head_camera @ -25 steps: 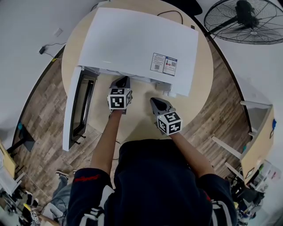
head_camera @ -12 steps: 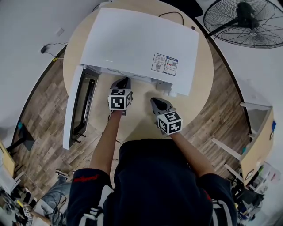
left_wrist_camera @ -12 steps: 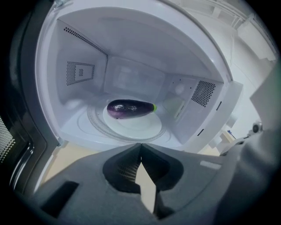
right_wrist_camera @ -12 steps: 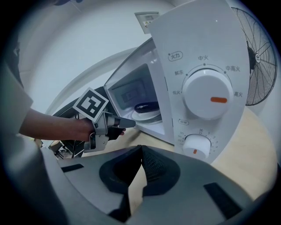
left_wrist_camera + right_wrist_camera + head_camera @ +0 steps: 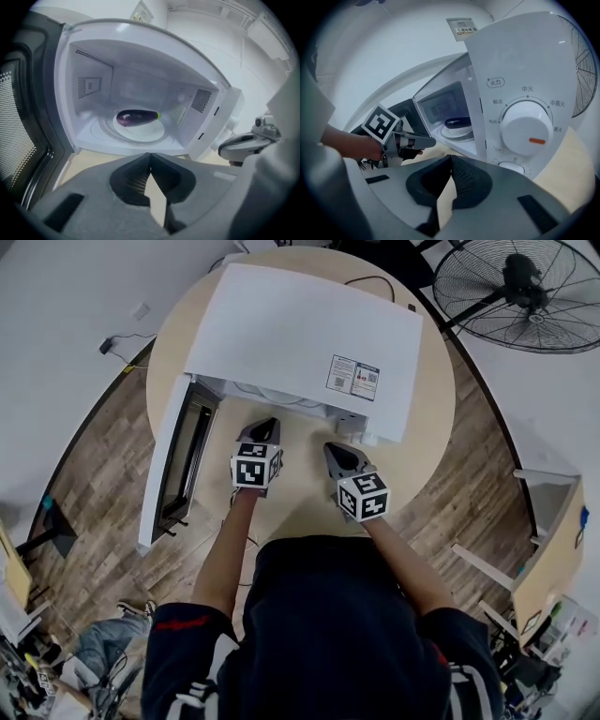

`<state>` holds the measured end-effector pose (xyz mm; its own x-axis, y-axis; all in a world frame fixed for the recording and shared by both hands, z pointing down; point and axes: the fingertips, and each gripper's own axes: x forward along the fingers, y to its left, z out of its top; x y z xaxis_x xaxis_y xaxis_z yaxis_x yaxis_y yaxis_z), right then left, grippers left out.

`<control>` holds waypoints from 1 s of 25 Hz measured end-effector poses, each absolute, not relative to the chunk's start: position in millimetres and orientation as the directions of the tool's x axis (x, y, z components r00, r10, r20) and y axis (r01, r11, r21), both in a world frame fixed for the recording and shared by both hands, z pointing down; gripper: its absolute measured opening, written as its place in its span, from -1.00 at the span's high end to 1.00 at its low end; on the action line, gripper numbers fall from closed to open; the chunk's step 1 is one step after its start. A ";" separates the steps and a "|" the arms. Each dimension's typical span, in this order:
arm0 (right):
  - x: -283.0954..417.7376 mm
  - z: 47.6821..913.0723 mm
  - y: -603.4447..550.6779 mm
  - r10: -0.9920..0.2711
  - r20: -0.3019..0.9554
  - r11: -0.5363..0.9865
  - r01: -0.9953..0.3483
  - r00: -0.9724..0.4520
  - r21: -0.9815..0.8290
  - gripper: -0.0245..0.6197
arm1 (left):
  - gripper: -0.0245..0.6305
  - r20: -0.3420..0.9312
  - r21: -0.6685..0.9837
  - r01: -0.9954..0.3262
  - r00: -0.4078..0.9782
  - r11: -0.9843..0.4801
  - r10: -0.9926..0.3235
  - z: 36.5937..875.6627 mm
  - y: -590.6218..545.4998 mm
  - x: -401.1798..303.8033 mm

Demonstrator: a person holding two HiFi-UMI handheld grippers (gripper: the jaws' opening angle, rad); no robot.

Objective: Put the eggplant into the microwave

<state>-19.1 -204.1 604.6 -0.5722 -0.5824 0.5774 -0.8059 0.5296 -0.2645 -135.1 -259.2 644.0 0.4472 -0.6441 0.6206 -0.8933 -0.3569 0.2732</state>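
1. The round worktop (image 5: pixel 427 442) carries everything I am working with. Both of my tools hover over its near edge.
2. The white microwave (image 5: pixel 300 338) sits across the middle of the worktop with its cavity facing me.
3. Its door (image 5: pixel 173 470) is swung fully open to my left and hangs out past the worktop's rim.
4. The left gripper (image 5: pixel 266 425) is in front of the cavity mouth, not inside it. Its fingers are pressed together with nothing between them.
5. The right gripper (image 5: pixel 331 449) sits just beside it, in front of the panel with the dial (image 5: pixel 526 126). Its fingers are also together and empty.
6. A white plate (image 5: pixel 157 133) lies flat on the cavity floor.
7. The eggplant (image 5: pixel 137 117) lies on its side on that plate, well inside the microwave. Its green stem end points to the right, and neither tool touches it.
8. I judge the placing step done, since the eggplant is in and both tools are free of it.
9. If anything remains, it is closing the door, though the task sentence does not ask for that.
10. For that I would take the left gripper round to the door's outer face and push it shut with the fingers closed. I would first draw the right gripper back so the door's swing does not meet it.
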 end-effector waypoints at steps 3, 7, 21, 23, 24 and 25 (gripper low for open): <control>-22.3 594.2 -210.2 -0.598 0.554 0.537 -0.803 -0.579 -0.260 0.89 | 0.88 0.606 0.261 -0.895 0.445 -0.363 -0.660 631.1 -250.4 -141.1; -31.0 580.2 -214.9 -0.605 0.525 0.558 -0.790 -0.598 -0.256 0.89 | 0.88 0.581 0.239 -0.902 0.429 -0.359 -0.692 608.2 -236.4 -152.0; -40.7 511.8 -219.3 -0.622 0.422 0.649 -0.736 -0.659 -0.192 0.89 | 0.88 0.444 0.162 -0.922 0.386 -0.351 -0.809 513.0 -195.9 -159.5; -39.3 496.6 -222.1 -0.632 0.396 0.655 -0.732 -0.666 -0.186 0.89 | 0.88 0.416 0.149 -0.924 0.381 -0.351 -0.826 497.1 -194.2 -158.6; -38.9 488.4 -223.4 -0.637 0.382 0.658 -0.730 -0.670 -0.183 0.89 | 0.88 0.402 0.142 -0.925 0.378 -0.351 -0.834 489.3 -193.4 -158.4; -38.7 480.0 -224.4 -0.641 0.367 0.662 -0.727 -0.674 -0.180 0.89 | 0.88 0.388 0.136 -0.927 0.375 -0.350 -0.842 481.7 -192.6 -158.3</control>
<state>-38.7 -224.4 480.0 -0.6743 -0.6406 0.3674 -0.7273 0.6622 -0.1803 -158.3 -192.6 481.7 0.3746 -0.8419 0.3885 -0.9269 -0.3497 0.1361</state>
